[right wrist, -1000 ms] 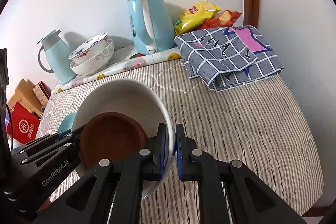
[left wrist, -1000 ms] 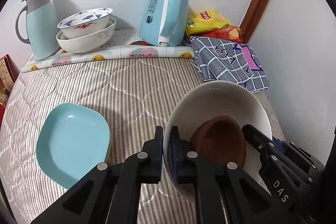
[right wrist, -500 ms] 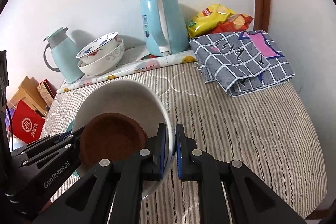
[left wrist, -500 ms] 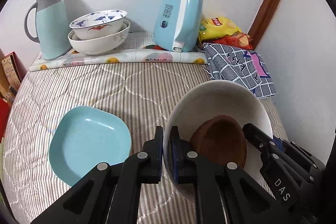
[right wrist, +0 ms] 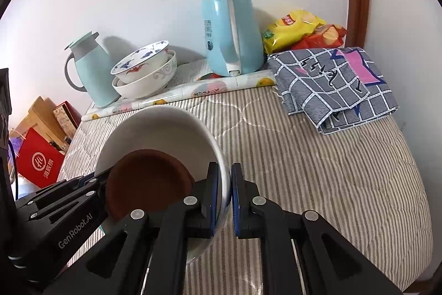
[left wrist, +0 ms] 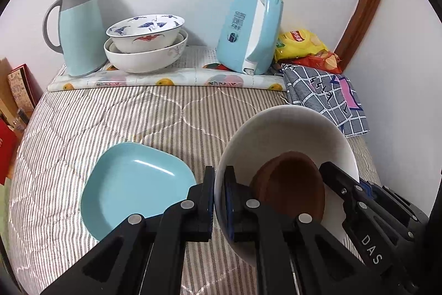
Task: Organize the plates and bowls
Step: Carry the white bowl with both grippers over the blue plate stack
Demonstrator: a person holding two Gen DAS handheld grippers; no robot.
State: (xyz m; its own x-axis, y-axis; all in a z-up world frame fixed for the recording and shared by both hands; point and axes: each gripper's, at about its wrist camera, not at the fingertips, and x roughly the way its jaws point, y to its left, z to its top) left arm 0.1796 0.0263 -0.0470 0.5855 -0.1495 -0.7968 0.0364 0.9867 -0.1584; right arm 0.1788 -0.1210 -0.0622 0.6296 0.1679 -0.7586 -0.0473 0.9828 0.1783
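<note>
Both grippers hold one large white bowl (left wrist: 287,134) above the striped bed cover, with a small brown bowl (left wrist: 292,184) inside it. My left gripper (left wrist: 219,198) is shut on the bowl's left rim. My right gripper (right wrist: 228,198) is shut on its right rim; the white bowl (right wrist: 160,126) and brown bowl (right wrist: 146,181) show there too. A light blue plate (left wrist: 135,184) lies on the cover left of the bowl. Two stacked patterned bowls (left wrist: 146,46) stand at the back, also in the right wrist view (right wrist: 145,73).
A teal jug (left wrist: 76,26), a blue kettle (left wrist: 248,32), snack bags (left wrist: 304,46) and a folded checked cloth (left wrist: 328,96) line the back and right. A fruit-print mat (left wrist: 165,79) lies under the back items. Boxes and a red bag (right wrist: 38,165) sit beyond the left edge.
Both grippers have carried the white bowl leftward and forward; the blue plate now lies close beside its left rim. Grips are unchanged.
</note>
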